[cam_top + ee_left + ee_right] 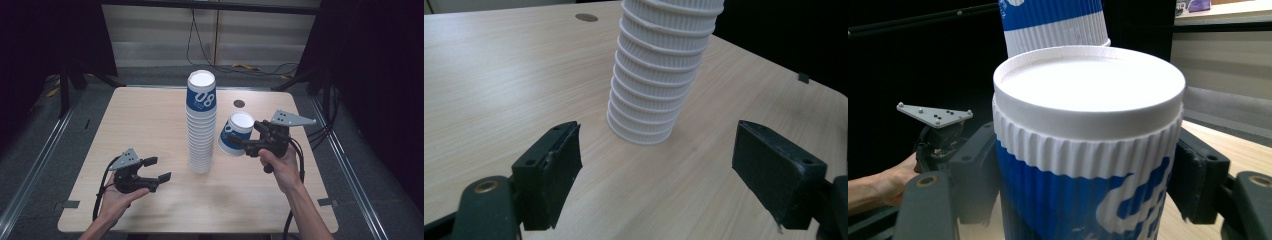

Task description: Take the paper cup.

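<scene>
Right gripper (239,141) clamps a cup (235,134), seemingly tilted, beside the stack (201,122)

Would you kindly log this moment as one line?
right hand-held gripper: shut on single cup | left hand-held gripper: open, empty | cup stack: upright

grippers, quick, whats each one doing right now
Left gripper: jaws open, holding nothing, near the cup stack.
Right gripper: jaws shut on a single blue-and-white cup.

Pale wooden table (150,125) in a dark room.
Behind the table, a light panelled wall (165,35) with black cables (200,47) trailing down; grey floor (45,135) and metal rails (35,170) flank it, black curtains (45,35) either side.
</scene>
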Demonstrator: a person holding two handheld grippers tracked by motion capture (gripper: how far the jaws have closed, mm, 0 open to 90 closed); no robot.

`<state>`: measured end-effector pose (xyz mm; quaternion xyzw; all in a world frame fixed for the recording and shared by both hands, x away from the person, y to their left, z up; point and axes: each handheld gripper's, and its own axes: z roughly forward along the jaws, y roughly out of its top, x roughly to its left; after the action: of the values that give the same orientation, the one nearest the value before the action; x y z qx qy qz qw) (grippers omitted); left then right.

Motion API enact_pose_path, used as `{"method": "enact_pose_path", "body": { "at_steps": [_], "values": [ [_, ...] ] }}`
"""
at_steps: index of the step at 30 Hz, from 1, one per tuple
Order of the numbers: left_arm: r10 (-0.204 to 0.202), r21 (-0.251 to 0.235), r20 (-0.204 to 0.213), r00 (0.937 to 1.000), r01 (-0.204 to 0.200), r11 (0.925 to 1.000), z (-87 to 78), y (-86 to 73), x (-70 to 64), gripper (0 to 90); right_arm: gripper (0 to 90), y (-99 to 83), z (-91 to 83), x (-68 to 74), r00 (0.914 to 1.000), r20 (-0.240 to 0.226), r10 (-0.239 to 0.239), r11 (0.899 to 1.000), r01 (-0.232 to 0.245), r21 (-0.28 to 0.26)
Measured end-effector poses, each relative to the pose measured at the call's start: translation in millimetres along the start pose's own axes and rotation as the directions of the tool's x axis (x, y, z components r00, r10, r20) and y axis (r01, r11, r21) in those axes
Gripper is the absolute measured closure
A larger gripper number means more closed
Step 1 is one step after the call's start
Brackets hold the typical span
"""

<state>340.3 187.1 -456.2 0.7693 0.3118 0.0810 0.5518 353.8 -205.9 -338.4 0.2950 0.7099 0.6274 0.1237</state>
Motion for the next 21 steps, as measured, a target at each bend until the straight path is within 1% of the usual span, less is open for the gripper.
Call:
{"method": "enact_pose_path", "body": {
  "at_steps": [3, 5, 6, 7, 8, 9, 10, 13, 14, 15, 16, 17, 18, 19, 21],
  "values": [
    [0.002, -0.006, 0.013, 0.9999, -0.002, 1.0, 2.6, 3.2, -1.4, 18.9, 26.2, -4.3, 2.5, -0.2, 0.9999, -0.006, 0.009, 1.0, -0.009, 0.012],
    [-0.003, 0.0, 0.013, 0.9999, 0.003, 1.0, 7.2, 3.5, -0.3, 18.7, 26.2, -7.1, 5.3, 0.1, 0.9999, -0.011, 0.005, 1.0, -0.005, 0.019],
    [-0.013, 0.005, 0.014, 0.9998, 0.013, 0.9999, 9.0, 3.5, 0.3, 18.1, 26.1, -8.6, 6.5, 1.0, 0.9999, -0.011, 0.009, 1.0, -0.009, 0.023],
    [-0.013, 0.007, 0.022, 0.9997, 0.013, 0.9999, 10.1, 3.5, 1.1, 18.1, 26.1, -10.1, 7.9, 2.0, 0.9998, -0.016, 0.013, 1.0, -0.013, 0.023],
    [-0.008, 0.007, 0.021, 0.9997, 0.008, 0.9999, 11.1, 3.6, 1.1, 18.1, 26.1, -11.5, 9.8, 2.7, 0.9996, -0.025, 0.015, 1.0, -0.014, 0.022],
    [-0.009, 0.012, 0.019, 0.9998, 0.008, 0.9999, 11.8, 4.1, 1.0, 18.1, 26.1, -12.9, 12.8, 4.7, 0.9995, -0.031, 0.005, 1.0, -0.004, 0.028],
    [-0.009, 0.014, 0.025, 0.9997, 0.009, 0.9999, 12.3, 5.2, 1.1, 18.1, 26.1, -12.9, 12.8, 4.7, 0.9995, -0.031, 0.005, 1.0, -0.004, 0.028],
    [-0.001, -0.003, 0.031, 0.9995, 0.001, 1.0, 14.6, 11.0, -1.2, 18.1, 26.2, -16.2, 16.5, 5.9, 0.9988, -0.046, 0.015, 1.0, -0.014, 0.025],
    [-0.01, -0.021, 0.034, 0.9994, 0.011, 0.9997, 15.7, 13.8, -2.6, 18.1, 26.1, -17.7, 18.2, 6.4, 0.9984, -0.054, 0.016, 1.0, -0.015, 0.025],
    [-0.019, -0.037, 0.047, 0.9987, 0.021, 0.9991, 16.5, 18.1, -4.9, 18.3, 26.1, -19.5, 19.7, 7.0, 0.9982, -0.057, 0.019, 0.999, -0.017, 0.031],
    [-0.015, -0.047, 0.054, 0.9984, 0.018, 0.9987, 17.5, 21.2, -7.4, 18.7, 26.1, -22.4, 22.0, 8.0, 0.998, -0.059, 0.02, 0.999, -0.018, 0.04],
    [-0.007, -0.043, 0.058, 0.9983, 0.01, 0.999, 18.5, 23.5, -9.8, 18.9, 26.2, -24.9, 23.8, 8.6, 0.9979, -0.062, 0.021, 0.999, -0.018, 0.047],
    [0.015, -0.035, 0.063, 0.9979, -0.012, 0.9993, 19.9, 26.4, -13.5, 18.7, 26.2, -26.8, 25.0, 8.9, 0.998, -0.06, 0.02, 0.998, -0.017, 0.053],
    [0.024, -0.038, 0.066, 0.9976, -0.021, 0.999, 20.8, 28.0, -15.4, 18.7, 26.2, -29.8, 26.5, 9.8, 0.9976, -0.066, 0.022, 0.998, -0.018, 0.06],
    [0.032, -0.039, 0.08, 0.9963, -0.029, 0.9988, 22.9, 31.1, -19.9, 18.4, 26.1, -33.7, 27.7, 10.9, 0.9973, -0.069, 0.023, 0.998, -0.019, 0.067]
  ]
}}
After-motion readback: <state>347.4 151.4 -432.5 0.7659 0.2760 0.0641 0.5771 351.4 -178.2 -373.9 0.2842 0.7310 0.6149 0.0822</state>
